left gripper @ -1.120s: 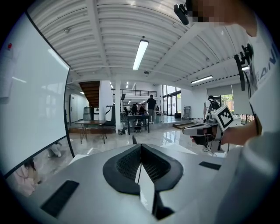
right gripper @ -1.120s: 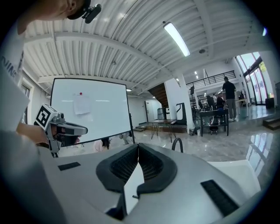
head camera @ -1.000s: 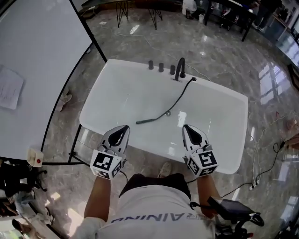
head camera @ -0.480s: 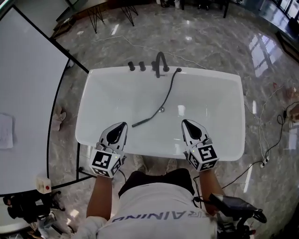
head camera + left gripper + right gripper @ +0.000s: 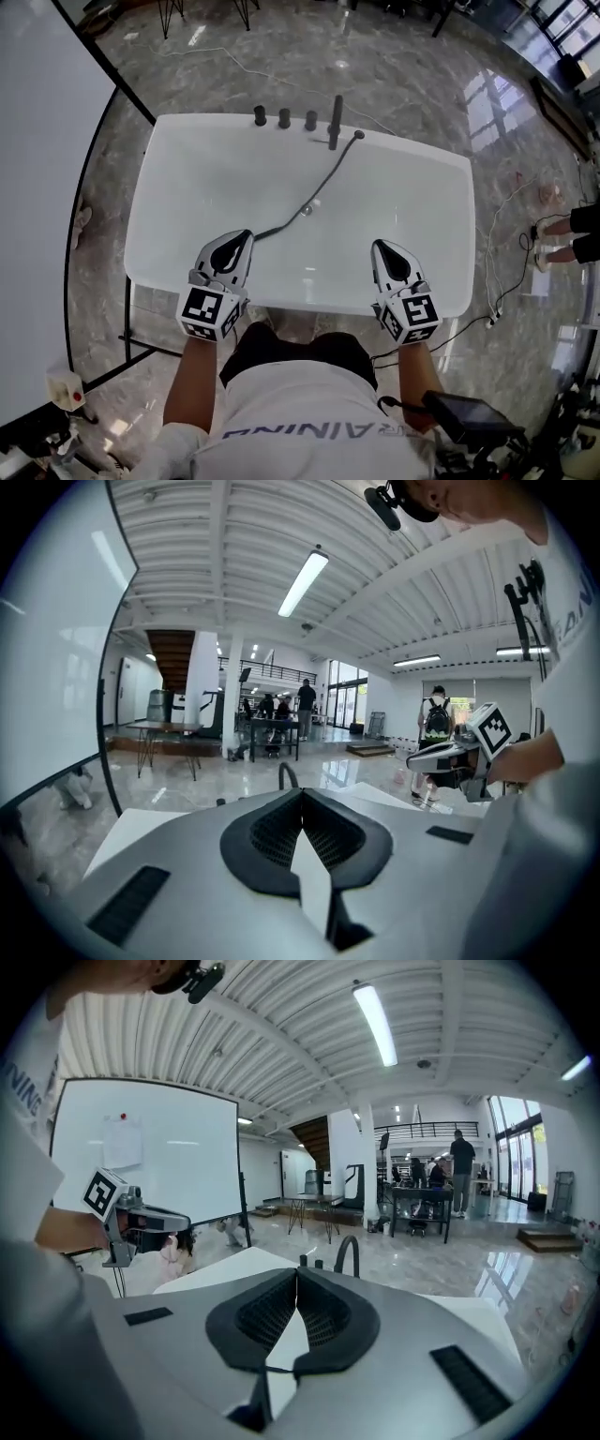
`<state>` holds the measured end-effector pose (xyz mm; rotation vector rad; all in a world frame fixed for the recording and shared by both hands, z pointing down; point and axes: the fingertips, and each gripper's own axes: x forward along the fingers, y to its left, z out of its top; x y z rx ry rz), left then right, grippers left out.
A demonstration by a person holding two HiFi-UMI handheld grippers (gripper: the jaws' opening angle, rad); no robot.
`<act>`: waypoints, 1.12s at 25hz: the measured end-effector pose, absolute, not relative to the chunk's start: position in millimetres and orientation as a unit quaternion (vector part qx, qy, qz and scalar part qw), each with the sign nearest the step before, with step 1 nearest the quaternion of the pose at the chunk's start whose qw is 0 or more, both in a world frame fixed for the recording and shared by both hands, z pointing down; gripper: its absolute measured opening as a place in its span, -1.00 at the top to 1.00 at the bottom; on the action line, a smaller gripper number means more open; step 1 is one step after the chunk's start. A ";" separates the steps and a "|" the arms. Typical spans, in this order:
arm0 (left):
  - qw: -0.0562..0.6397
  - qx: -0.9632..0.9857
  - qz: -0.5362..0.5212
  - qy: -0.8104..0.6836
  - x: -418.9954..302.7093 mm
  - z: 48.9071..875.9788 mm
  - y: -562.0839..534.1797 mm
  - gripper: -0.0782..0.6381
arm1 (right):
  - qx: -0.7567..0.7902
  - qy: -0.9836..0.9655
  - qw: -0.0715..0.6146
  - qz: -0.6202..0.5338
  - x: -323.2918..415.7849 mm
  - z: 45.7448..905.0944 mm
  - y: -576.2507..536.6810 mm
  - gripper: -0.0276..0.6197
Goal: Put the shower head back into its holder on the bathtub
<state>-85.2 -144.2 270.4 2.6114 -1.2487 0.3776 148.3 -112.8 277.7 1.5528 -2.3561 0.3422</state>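
- The bathtub [image 5: 412,206] is viewed from above. The shower head [image 5: 279,225] is lying loose on its floor, toward the near left.
- Its hose [image 5: 330,173] is trailed up to the far rim, just beside the faucet [image 5: 335,120].
- The left hand-held gripper [image 5: 246,236] is held over the near rim, with its tip right by the end of the shower head. Whether they touch cannot be told. Its jaws are clenched together with nothing between them.
- The right hand-held gripper [image 5: 378,247] is also poised over the near rim, well apart from the shower head. Its jaws are likewise pressed closed and empty.
- The step in hand is judged to be the approach: nothing is grasped, and the shower head is not yet in its holder.
- The holder itself cannot be picked out with certainty. It is presumed to sit on the far rim where the hose ends, next to the faucet and the three knobs [image 5: 284,117].
- For the next move, the left jaws would need to be opened, lowered around the shower head and closed on it.
- After that, a lift and a carry to the far rim would be called for, with the hose kept from snagging on the faucet.
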 end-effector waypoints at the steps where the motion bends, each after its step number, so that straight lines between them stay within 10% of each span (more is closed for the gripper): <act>1: 0.115 0.886 0.130 -0.431 -106.2 276.7 -149.2 0.73 | 0.537 -0.821 0.155 0.113 131.1 278.4 -120.6 0.88; 28: 0.225 0.826 0.225 -0.466 -228.9 651.6 -291.4 0.73 | 0.315 -0.886 0.312 0.134 -76.0 672.5 -276.3 0.87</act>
